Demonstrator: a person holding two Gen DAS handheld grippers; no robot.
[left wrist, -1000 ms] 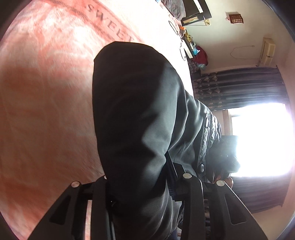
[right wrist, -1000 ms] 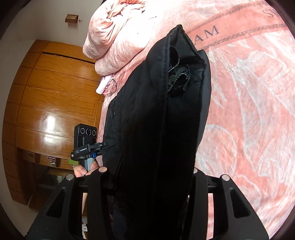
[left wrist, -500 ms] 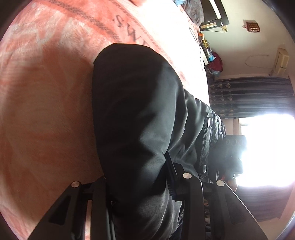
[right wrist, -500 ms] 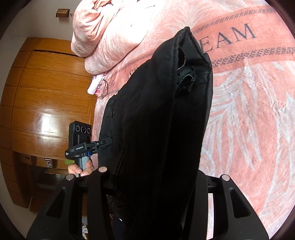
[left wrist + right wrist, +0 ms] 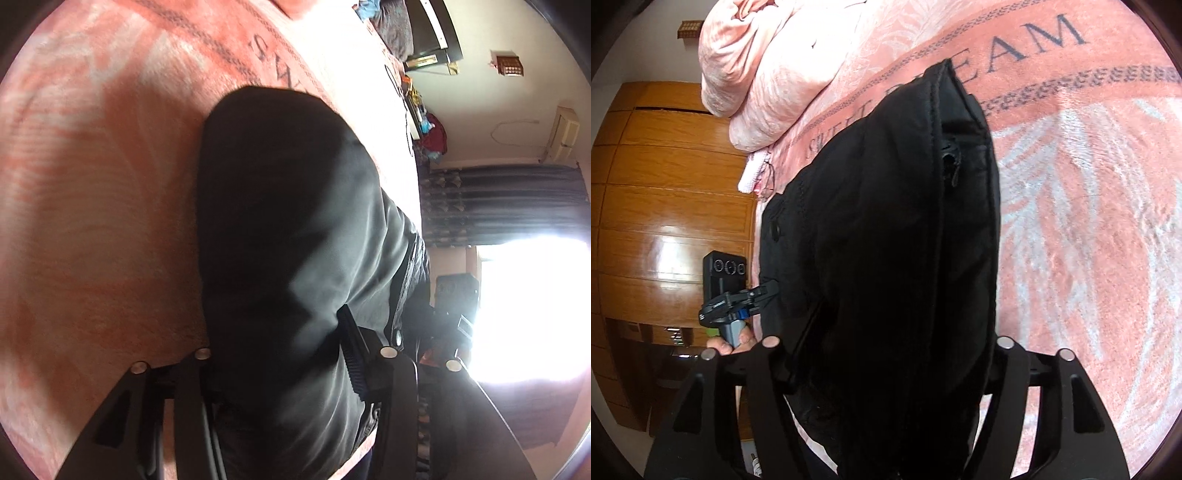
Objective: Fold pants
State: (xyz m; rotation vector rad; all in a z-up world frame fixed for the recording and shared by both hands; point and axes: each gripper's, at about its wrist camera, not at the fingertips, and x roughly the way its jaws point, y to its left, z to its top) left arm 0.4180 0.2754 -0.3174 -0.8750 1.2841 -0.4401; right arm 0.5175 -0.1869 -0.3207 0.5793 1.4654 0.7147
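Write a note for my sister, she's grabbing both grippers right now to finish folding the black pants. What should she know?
Left gripper: jaws opening, black pants between them.
Right gripper: jaws opening too, the same pants between its fingers.
Pants: bunched into a thick doubled bundle, lying across the pink blanket on the bed.
Done: at least one fold looks made and set down.
Left: back both grippers off, check the edges line up, then probably fold once more and flatten.

Opposed close wrist views, shared pants point(image 5: 295, 240)
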